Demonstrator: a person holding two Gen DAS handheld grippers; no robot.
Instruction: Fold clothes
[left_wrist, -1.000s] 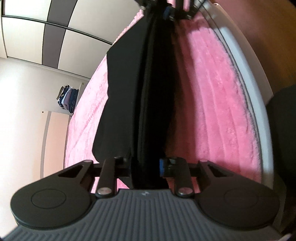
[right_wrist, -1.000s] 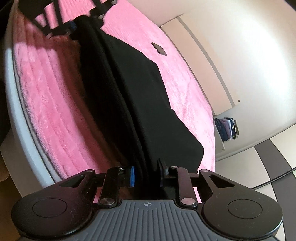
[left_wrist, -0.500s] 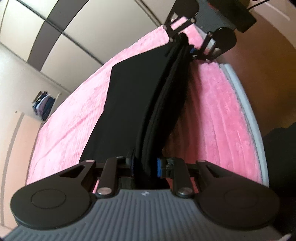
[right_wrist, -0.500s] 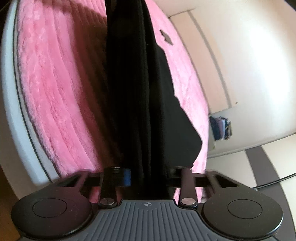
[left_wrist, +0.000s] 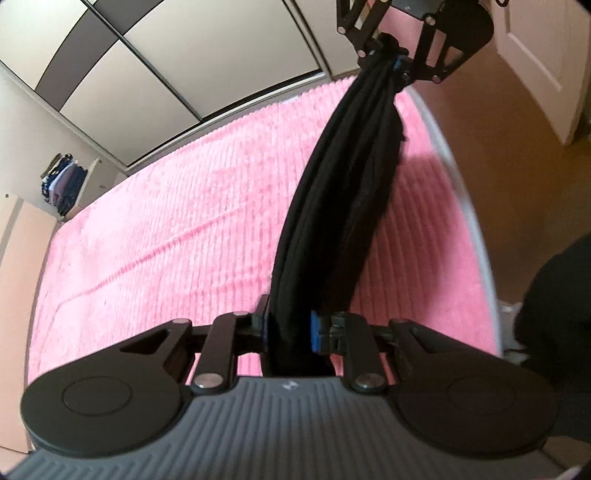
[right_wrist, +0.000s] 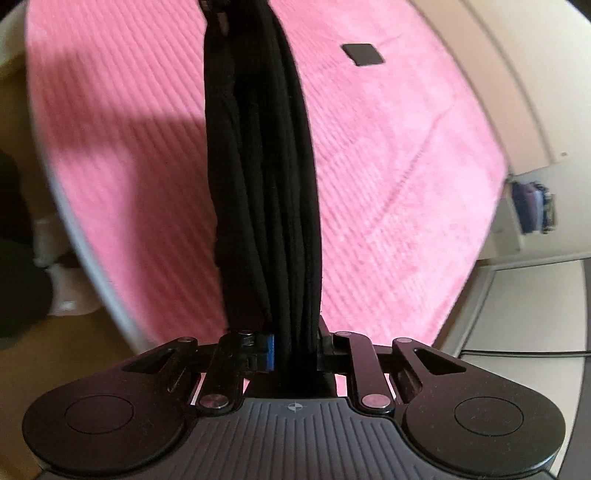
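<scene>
Above a bed (left_wrist: 184, 229) covered in a ribbed pink blanket, a black garment (left_wrist: 343, 192) hung bunched into a thick rope of cloth, strung between two hand-held claws and clear of the bedding along the length that showed.

In the left wrist view, the left claw (left_wrist: 288, 328) was pinched on one end of the garment, its blue pads pressed against the cloth from both sides. At the far end, the right claw (left_wrist: 391, 55) gripped the other end, up near the bed's white edge. The right wrist view showed the same hold from the other side: the right claw (right_wrist: 295, 350) was closing tighter on the gathered cloth, which filled the narrow gap between its fingers.

The step in hand appeared to be the lift: the garment raised off the bed by its two ends, before being laid out again for a fold. The next move likely called for keeping both grips firm, drawing the ends apart so the bunched cloth could open, then lowering it flat onto the blanket.

The cloth looked soft, matte and heavily pleated lengthwise, sagging a little in the middle. Which garment it was could not be told. A small dark square (right_wrist: 362, 54) lay on the blanket, well apart from it.
</scene>
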